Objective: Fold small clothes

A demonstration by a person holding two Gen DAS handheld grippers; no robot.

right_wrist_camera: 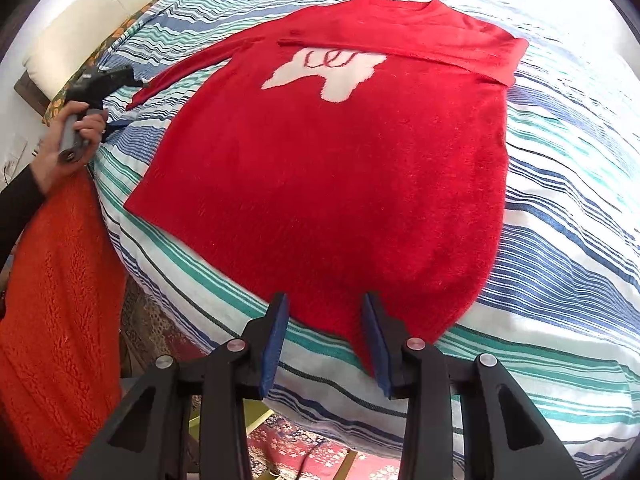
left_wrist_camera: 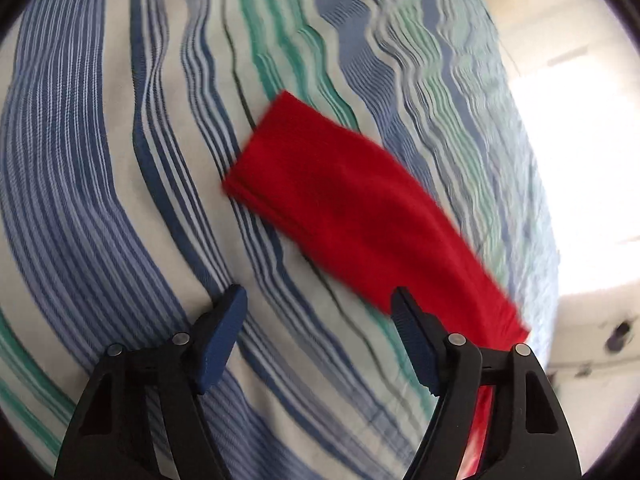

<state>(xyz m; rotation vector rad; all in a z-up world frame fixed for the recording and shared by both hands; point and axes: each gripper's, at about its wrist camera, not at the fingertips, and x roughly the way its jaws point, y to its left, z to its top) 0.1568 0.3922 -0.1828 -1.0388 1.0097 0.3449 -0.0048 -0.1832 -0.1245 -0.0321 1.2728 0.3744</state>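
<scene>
A red sweater (right_wrist_camera: pixel 340 184) with a white figure on its chest lies flat on the striped bedsheet (right_wrist_camera: pixel 560 240). One sleeve is folded across the chest. The other sleeve (left_wrist_camera: pixel 352 208) stretches out over the sheet (left_wrist_camera: pixel 100 200). My left gripper (left_wrist_camera: pixel 320 320) hangs open above the sheet, and this sleeve runs past behind its right finger. In the right wrist view, a hand holds the left gripper (right_wrist_camera: pixel 130 102) by the sleeve's cuff. My right gripper (right_wrist_camera: pixel 326 340) hovers over the sweater's bottom hem with its jaws partly apart. The hem lies between them and the pads do not press on it.
The bed's near edge curves under my right gripper, with a patterned rug (right_wrist_camera: pixel 300 448) on the floor below. The person's fuzzy orange garment (right_wrist_camera: pixel 60 300) fills the left side. A floral cloth (right_wrist_camera: pixel 100 44) lines the bed's far left edge against a pale wall.
</scene>
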